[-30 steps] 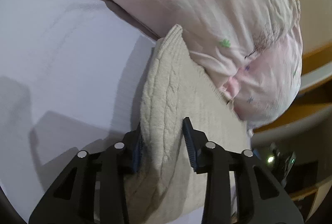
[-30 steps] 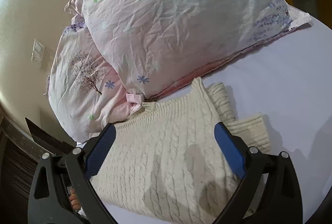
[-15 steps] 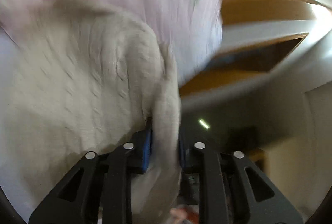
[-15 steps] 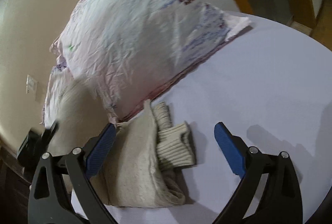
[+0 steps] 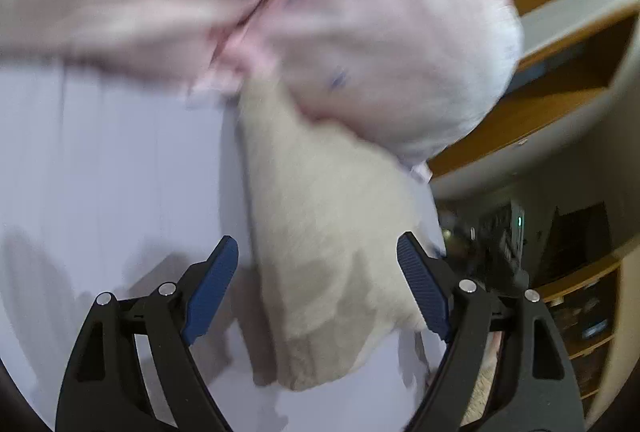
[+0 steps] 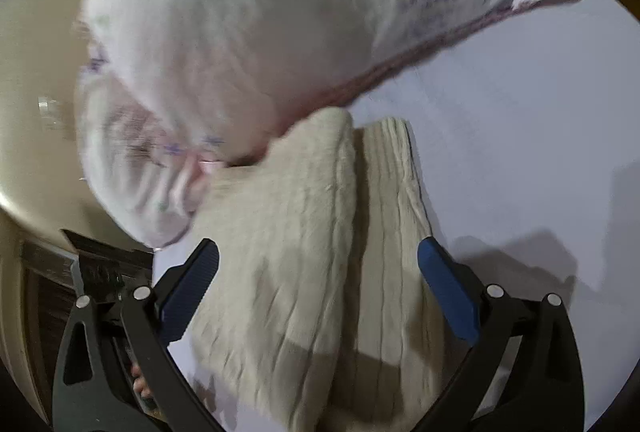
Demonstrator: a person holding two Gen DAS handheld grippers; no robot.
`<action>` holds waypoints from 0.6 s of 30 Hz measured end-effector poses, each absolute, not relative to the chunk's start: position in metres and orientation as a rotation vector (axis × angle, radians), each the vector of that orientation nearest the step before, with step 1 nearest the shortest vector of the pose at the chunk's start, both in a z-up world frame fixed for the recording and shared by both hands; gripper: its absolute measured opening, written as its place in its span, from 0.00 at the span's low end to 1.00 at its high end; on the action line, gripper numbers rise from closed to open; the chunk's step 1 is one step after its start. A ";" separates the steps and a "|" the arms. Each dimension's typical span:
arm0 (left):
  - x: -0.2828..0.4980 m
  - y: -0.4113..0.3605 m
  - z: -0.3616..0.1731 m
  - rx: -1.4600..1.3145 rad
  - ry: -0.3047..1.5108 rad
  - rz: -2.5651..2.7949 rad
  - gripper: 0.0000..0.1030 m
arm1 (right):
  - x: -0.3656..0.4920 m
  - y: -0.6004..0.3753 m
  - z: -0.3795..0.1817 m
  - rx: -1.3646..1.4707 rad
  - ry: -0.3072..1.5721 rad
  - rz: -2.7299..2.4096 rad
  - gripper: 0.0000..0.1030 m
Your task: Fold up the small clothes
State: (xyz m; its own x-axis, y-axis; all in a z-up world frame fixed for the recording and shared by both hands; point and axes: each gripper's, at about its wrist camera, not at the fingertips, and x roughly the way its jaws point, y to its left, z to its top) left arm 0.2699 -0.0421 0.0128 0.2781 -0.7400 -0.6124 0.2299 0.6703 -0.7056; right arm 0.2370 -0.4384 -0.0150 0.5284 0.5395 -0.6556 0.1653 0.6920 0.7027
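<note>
We hold both grippers, left gripper (image 5: 318,282) and right gripper (image 6: 318,290), spread wide over the folded sweater (image 6: 320,252) (gripping nothing); next we should square its edges clear of the pillow (image 6: 240,32).

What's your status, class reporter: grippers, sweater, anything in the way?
Left gripper open, right gripper open. Cream sweater lies folded on the bed sheet, nothing gripped. Pillow crowds its far edge.

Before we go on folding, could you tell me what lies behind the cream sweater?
Behind the cream sweater lie two pink-white pillows on the white sheet. The sweater's far edge reaches under them, so that part is hidden.
</note>
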 end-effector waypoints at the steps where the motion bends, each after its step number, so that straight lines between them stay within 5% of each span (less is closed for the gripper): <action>1: 0.271 -0.045 0.004 -0.561 1.131 -0.700 0.80 | 0.246 -0.435 -0.020 0.809 1.042 0.250 0.97; 6: 0.274 -0.073 -0.021 -0.577 1.156 -0.746 0.80 | 0.251 -0.426 -0.021 0.757 1.033 0.255 0.95; 11: 0.269 -0.099 -0.021 -0.580 1.112 -0.723 0.80 | 0.241 -0.433 -0.018 0.737 0.979 0.139 0.68; 14: 0.269 -0.092 -0.020 -0.581 1.109 -0.731 0.80 | 0.237 -0.433 -0.015 0.678 0.950 0.046 0.89; 16: 0.269 -0.088 -0.022 -0.579 1.109 -0.732 0.80 | 0.241 -0.427 -0.021 0.661 0.983 0.072 0.91; 17: 0.269 -0.089 -0.023 -0.575 1.109 -0.728 0.77 | 0.242 -0.423 -0.019 0.646 0.970 0.078 0.89; 18: 0.270 -0.089 -0.024 -0.571 1.104 -0.726 0.73 | 0.244 -0.419 -0.021 0.663 0.980 0.126 0.71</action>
State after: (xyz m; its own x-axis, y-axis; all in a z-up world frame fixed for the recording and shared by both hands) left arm 0.2698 -0.0886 -0.0237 0.2682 -0.7644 -0.5863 0.2355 0.6422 -0.7295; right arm 0.2435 -0.4190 -0.0208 0.5670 0.3867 -0.7273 0.1898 0.7979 0.5722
